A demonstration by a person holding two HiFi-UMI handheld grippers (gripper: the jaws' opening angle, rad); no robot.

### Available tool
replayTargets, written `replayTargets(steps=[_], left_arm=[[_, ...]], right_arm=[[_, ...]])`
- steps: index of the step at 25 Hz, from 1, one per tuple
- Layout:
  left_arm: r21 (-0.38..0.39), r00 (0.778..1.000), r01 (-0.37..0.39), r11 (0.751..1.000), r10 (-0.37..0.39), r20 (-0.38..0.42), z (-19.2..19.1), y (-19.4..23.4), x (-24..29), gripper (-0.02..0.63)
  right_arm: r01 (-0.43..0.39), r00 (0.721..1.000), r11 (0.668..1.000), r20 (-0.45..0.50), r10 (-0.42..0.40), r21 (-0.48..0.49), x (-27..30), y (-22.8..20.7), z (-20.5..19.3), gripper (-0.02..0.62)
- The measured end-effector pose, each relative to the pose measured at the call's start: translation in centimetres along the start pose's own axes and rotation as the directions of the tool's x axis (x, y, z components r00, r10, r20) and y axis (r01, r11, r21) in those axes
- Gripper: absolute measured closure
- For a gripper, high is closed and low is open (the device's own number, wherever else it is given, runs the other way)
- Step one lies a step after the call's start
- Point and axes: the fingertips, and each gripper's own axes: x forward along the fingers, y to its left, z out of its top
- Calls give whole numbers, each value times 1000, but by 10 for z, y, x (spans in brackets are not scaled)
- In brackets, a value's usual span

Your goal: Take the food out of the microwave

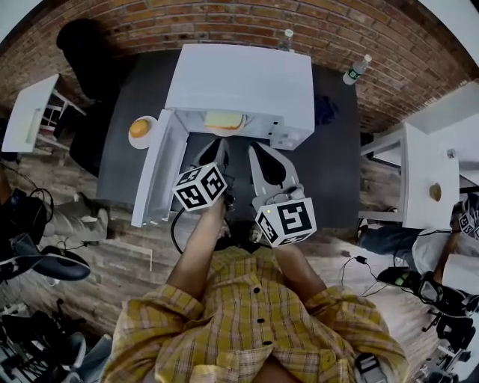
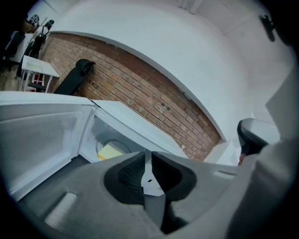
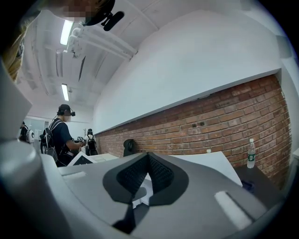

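Our left gripper [image 2: 150, 161] stands slightly parted and empty; our right gripper [image 3: 147, 164] is clenched on nothing. The food [image 1: 224, 120] sits inside the open microwave [image 1: 247, 82] on the dark counter [image 1: 337, 172], with a brick wall [image 1: 224, 22] beyond.

Only the front edge of the flat pale yellow food [image 1: 224, 120] shows under the roof of the white microwave oven [image 1: 239, 78]. In the left gripper view, the left gripper [image 2: 148, 156] covers the food's lower corner. The orange lump [image 1: 139, 127] on a white dish [image 1: 144, 143] at the dark bench's [image 1: 337, 164] left edge is too small to identify.
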Motion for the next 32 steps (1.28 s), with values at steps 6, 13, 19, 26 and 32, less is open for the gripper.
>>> replayTargets(steps=[6,13,19,26,32], left_arm=[[-170,999,38,985,-44,-32,-18,22,22,552],[-395,996,49,917,-74,-48,-41,54,45,531],[-574,998,55,817,-67,1,-52,80,63,503],[-741,999,49,669,-32,37,-66,107,82,495],[-831,997,56,553,21,81,-75,121,95,495]], right_arm=[[23,1000,1000,0,-23,-11,4,-5,-1,592],[52,998,999,-20,-52,-7,6,-13,-12,592],[61,997,998,-38,-61,-10,12,-17,-20,592],[63,997,998,-50,-63,-8,22,-24,-21,592],[72,996,997,-61,-71,17,27,-29,-25,592]])
